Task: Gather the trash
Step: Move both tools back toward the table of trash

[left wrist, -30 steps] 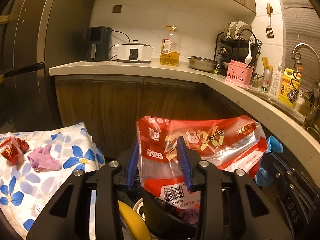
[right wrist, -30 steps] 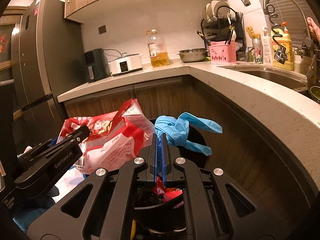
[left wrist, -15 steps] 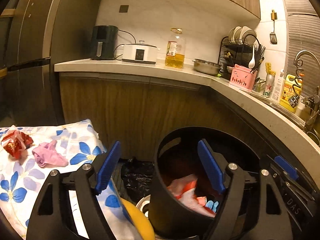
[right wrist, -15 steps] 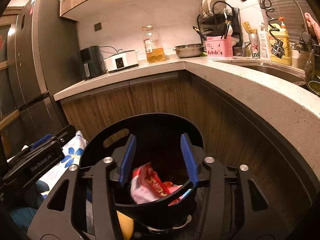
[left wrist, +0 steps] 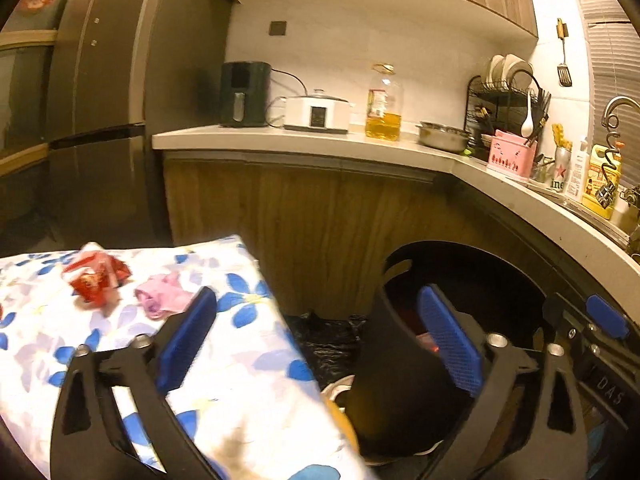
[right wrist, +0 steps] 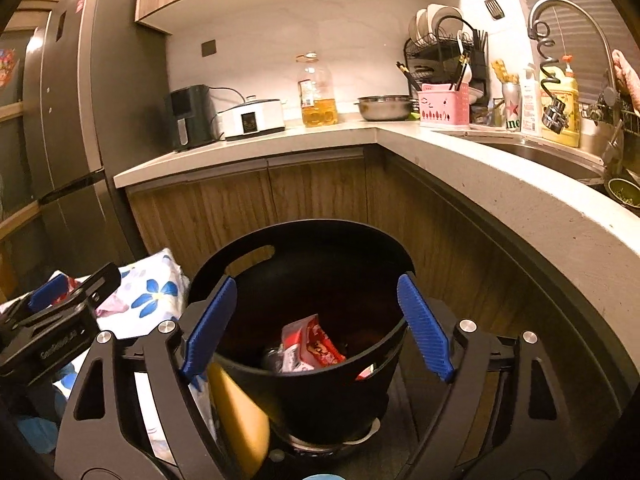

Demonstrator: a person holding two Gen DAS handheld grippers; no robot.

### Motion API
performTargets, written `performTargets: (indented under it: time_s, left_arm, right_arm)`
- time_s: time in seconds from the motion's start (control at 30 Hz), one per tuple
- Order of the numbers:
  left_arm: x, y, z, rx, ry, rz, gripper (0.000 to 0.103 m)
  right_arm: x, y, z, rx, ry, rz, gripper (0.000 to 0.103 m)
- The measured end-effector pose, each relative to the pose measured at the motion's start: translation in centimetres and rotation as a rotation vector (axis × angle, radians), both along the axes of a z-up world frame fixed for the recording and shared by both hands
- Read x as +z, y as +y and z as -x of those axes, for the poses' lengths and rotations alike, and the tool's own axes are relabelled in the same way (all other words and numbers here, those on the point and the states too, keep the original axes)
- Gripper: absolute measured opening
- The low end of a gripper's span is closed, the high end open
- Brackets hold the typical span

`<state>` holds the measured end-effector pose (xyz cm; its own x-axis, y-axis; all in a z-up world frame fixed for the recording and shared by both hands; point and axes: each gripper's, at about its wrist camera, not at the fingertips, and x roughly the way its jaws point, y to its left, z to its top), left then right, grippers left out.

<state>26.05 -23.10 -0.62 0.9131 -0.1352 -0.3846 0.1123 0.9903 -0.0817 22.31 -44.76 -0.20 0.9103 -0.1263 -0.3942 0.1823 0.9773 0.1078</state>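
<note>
Hovering with jaws spread wide and nothing held, the right gripper (right wrist: 318,324) frames the black trash bin (right wrist: 304,384), where a red snack bag (right wrist: 308,346) lies inside among other scraps. Left gripper (left wrist: 320,336) also wide apart and empty, between the near-left flowered cloth (left wrist: 240,380) and the bin (left wrist: 400,392) on the right. On the cloth farther left, a pink wad (left wrist: 162,298) and crumpled red wrapper (left wrist: 94,280) sit near each other; wooden cabinets (left wrist: 320,224) and countertop (left wrist: 304,146) behind.
</note>
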Motion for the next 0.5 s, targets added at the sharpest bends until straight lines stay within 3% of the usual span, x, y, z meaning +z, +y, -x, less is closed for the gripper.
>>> performTargets:
  time_s: [0.5]
  left_arm:
    - [-0.9,9.9,5.9,0.191,-0.026,-0.033,0.097]
  right_arm:
    - [0.4,8.5,2.5,0.083,-0.041,0.020,0.083]
